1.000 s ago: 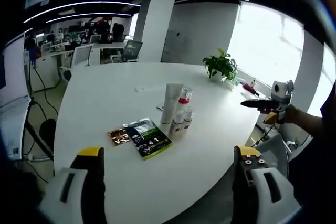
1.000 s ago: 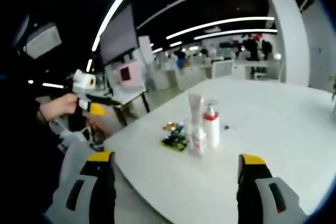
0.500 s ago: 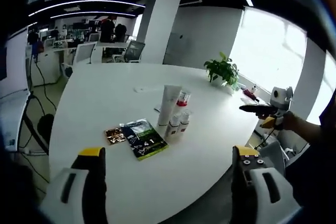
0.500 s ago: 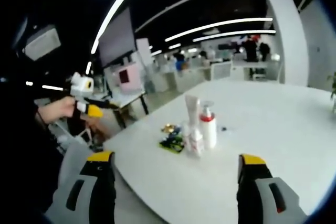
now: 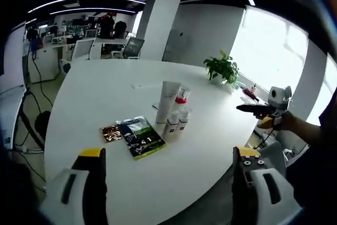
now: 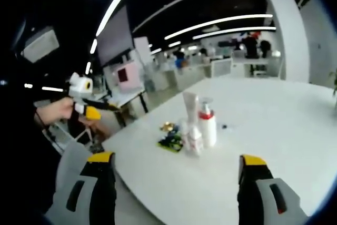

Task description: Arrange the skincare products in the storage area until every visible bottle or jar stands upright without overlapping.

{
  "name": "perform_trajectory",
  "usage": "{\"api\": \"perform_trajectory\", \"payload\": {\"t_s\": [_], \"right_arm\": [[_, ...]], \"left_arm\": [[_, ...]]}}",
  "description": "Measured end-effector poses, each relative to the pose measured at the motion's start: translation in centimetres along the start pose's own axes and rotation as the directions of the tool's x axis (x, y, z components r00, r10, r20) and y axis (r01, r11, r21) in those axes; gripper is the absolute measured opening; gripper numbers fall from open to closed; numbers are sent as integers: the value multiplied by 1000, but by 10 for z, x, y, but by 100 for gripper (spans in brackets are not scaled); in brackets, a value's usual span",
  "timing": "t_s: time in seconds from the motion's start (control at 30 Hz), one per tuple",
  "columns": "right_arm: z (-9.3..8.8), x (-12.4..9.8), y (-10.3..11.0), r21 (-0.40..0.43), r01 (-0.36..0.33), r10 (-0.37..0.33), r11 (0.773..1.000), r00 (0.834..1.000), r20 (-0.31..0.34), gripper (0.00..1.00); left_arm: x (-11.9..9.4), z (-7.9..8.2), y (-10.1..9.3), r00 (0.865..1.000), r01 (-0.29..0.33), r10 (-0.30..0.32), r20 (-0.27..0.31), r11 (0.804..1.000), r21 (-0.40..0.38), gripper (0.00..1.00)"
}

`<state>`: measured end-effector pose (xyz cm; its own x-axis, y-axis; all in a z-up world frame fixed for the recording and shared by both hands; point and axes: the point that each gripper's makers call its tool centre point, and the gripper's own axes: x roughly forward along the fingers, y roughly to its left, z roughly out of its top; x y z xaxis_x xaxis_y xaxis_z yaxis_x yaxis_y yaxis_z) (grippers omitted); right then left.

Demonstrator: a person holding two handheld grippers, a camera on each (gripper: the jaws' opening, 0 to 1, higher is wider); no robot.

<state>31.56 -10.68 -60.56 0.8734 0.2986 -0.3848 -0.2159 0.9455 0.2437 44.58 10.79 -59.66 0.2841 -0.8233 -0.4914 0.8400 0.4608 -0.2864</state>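
Observation:
A tall white tube (image 5: 167, 99) stands upright on the white round table (image 5: 95, 93), with a red-collared pump bottle (image 5: 180, 98) behind it and two small white bottles (image 5: 176, 121) in front. The same group appears as the tube (image 6: 189, 107), pump bottle (image 6: 207, 124) and small bottles (image 6: 194, 139). A green sachet (image 5: 140, 136) and a small bronze packet (image 5: 111, 133) lie flat beside them. My left gripper (image 5: 167, 164) is open, well short of the group. My right gripper (image 6: 176, 168) is open too, held off the table edge. Each gripper shows in the other's view, held by a hand (image 5: 258, 108) (image 6: 97, 105).
A potted plant (image 5: 222, 68) stands at the table's far side near bright windows. Office chairs and desks (image 5: 84, 48) sit beyond the table. A white column (image 5: 158, 22) rises behind. Desks and a screen (image 6: 126, 75) fill the background in the right gripper view.
Both views have drifted slightly with the hands; the products sit a little further left in each. Nothing on the table has moved and both grippers stay open.

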Motion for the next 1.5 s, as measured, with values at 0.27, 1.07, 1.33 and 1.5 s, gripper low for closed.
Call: {"api": "perform_trajectory", "payload": {"t_s": [0.27,1.07,1.33,1.5], "right_arm": [[-2,11,-19,11,16,-16,1000,1000,-22,99],[-3,66,-83,34,52,-48,998,993,-104,97],[2,82,-113,25,121,-117,992,985,-124,95],[2,91,-125,36,154,-148,987,981,-127,95]], "left_arm": [[11,-2,0,1000,12,-12,-20,1000,4,95],[48,-11,34,997,-2,-3,-78,998,-68,92],[55,-23,38,994,-2,-9,-105,995,-98,91],[57,-24,43,995,-8,-4,-103,993,-118,91]]}}
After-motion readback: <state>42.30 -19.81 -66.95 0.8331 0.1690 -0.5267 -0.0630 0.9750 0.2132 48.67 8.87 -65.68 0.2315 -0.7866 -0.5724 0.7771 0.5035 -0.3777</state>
